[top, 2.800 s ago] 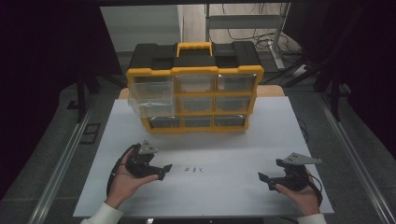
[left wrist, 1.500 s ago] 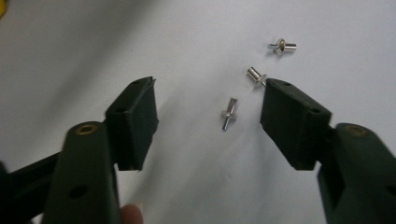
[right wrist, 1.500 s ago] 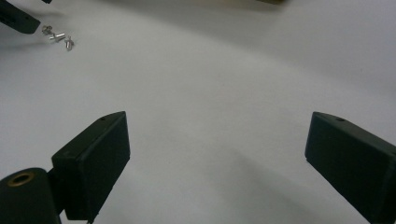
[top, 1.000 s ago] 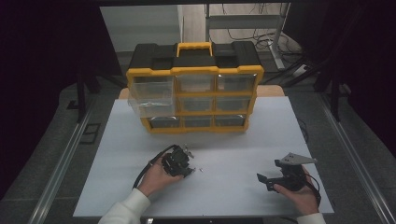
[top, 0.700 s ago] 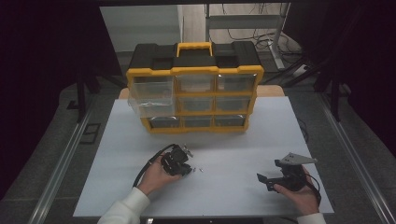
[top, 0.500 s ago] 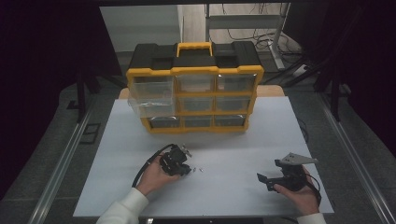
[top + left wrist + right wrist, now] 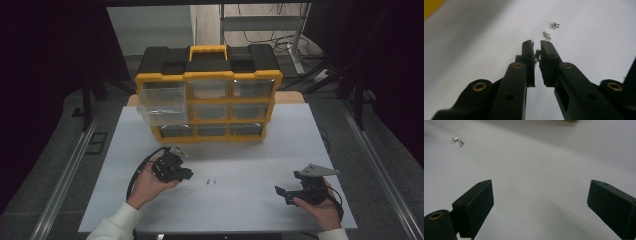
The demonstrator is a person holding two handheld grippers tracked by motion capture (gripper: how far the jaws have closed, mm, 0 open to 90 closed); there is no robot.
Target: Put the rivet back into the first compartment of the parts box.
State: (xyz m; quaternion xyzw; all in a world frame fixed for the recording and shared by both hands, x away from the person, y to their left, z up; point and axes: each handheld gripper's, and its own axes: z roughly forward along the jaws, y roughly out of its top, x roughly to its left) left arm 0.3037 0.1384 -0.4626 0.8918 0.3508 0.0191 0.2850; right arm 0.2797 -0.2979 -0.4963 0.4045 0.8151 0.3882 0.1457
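White sheet [image 7: 240, 150]: left tool [image 7: 537, 47] pinching screw [image 7: 537, 55], lifted off pair [image 7: 550, 30]; right tool [image 7: 539, 207] spread, unmoved

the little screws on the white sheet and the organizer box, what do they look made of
Screws: probably bare metal, bright silvery shine; one more sits pinched in the left tongs. Organizer box: looks like moulded plastic, matte black and yellow frame, see-through drawer fronts. White sheet: matte, maybe paper or foam; hard to tell.

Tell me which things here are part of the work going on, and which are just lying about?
In use:
- left gripper, shut on a small screw
- two loose screws on the white sheet
- yellow drawer organizer

Lying about:
- right gripper, open
- cables behind the table
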